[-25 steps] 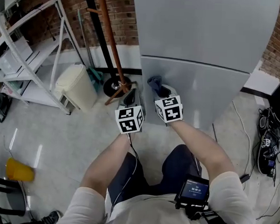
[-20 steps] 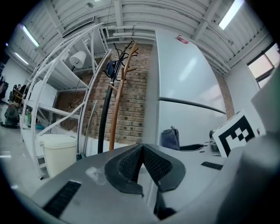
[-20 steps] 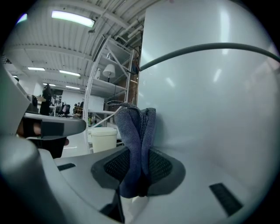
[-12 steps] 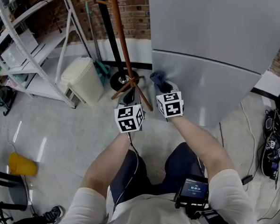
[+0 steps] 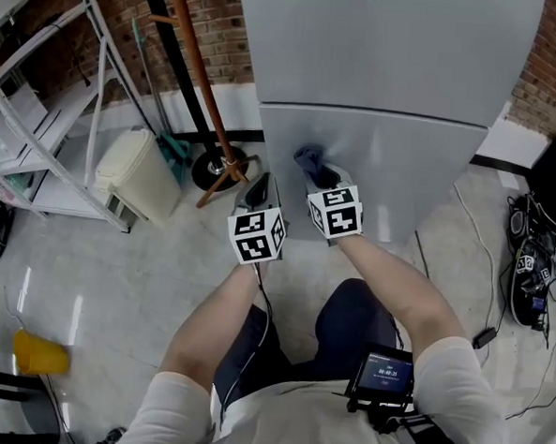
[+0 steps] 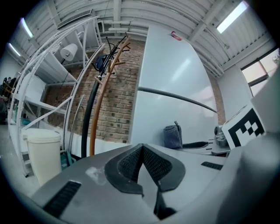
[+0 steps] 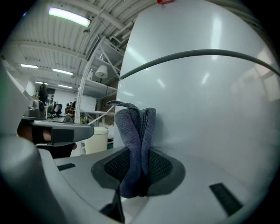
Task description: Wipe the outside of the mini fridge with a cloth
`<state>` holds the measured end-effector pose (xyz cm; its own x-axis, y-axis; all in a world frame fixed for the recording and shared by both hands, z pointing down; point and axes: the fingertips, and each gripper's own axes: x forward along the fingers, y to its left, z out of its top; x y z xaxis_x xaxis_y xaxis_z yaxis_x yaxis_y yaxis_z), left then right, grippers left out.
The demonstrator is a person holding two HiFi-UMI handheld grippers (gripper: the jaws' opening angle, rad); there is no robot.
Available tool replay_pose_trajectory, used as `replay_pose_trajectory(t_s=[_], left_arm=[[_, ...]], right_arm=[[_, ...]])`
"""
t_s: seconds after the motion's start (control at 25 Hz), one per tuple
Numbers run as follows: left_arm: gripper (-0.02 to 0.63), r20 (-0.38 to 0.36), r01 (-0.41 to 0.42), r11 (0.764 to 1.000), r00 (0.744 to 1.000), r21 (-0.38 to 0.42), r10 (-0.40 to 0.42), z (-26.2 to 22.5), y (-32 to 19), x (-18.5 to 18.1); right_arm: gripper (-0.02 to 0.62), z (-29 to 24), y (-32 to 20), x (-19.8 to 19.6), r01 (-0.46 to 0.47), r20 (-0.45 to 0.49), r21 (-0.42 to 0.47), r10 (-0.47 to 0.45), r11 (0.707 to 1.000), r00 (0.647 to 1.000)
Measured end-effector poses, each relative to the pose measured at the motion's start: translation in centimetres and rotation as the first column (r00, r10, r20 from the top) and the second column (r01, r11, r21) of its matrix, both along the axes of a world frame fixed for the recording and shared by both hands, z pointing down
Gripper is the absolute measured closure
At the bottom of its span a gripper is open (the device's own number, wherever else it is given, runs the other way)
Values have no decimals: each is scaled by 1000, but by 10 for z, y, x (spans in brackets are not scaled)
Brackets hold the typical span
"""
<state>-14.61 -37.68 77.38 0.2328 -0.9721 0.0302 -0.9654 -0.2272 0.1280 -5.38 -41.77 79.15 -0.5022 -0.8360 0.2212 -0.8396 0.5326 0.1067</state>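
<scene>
A grey fridge (image 5: 390, 73) stands ahead, its door seam (image 7: 197, 54) crossing the front. My right gripper (image 5: 316, 179) is shut on a folded blue-grey cloth (image 7: 135, 144), and the cloth (image 5: 308, 161) rests against the lower door near its left edge. The left gripper (image 5: 256, 194) is shut with nothing in it, to the left of the right one and short of the fridge. In the left gripper view the cloth (image 6: 173, 136) shows to the right against the fridge (image 6: 175, 96).
A wooden coat stand (image 5: 197, 80) and a black pole (image 5: 175, 65) rise left of the fridge, by a cream bin (image 5: 135, 175) and a white shelf rack (image 5: 50, 109). Cables and gear (image 5: 533, 270) lie on the floor at right. A yellow cup (image 5: 37, 354) sits at lower left.
The head view has swung, so the fridge and coat stand shift across the frame. Both grippers keep nearly the same pose, the cloth still against the lower door.
</scene>
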Motion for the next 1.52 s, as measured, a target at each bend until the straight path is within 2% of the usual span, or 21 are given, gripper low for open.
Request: replay_pose_trajectory(t_s=[0.32,0.52,0.76,0.96,1.2,1.52], left_arm=[[606,0,-127,992,992,-1,127,3,-8,82],[606,-1,-185,983,983,-5,185,7,-12,129],[606,7,-230,973,973,-15,230,13,-15,165],[606,13,-250,968,968,-19,250,14,-17,187],[606,3,-262,965,965,-30,262,21,-20,202],[606,-6,-247,968,969,-44,247,26,-24,192]], right_arm=[[491,-1,4,99,-140,0,10,140,990,990],[491,5,5,171,-238,-1,4,238,971,971],[491,7,3,242,-331,-2,8,331,944,944],[491,3,2,295,-395,12,19,395,919,919],[491,5,0,353,-483,38,17,482,875,875],[491,5,0,357,-501,37,26,500,865,865]])
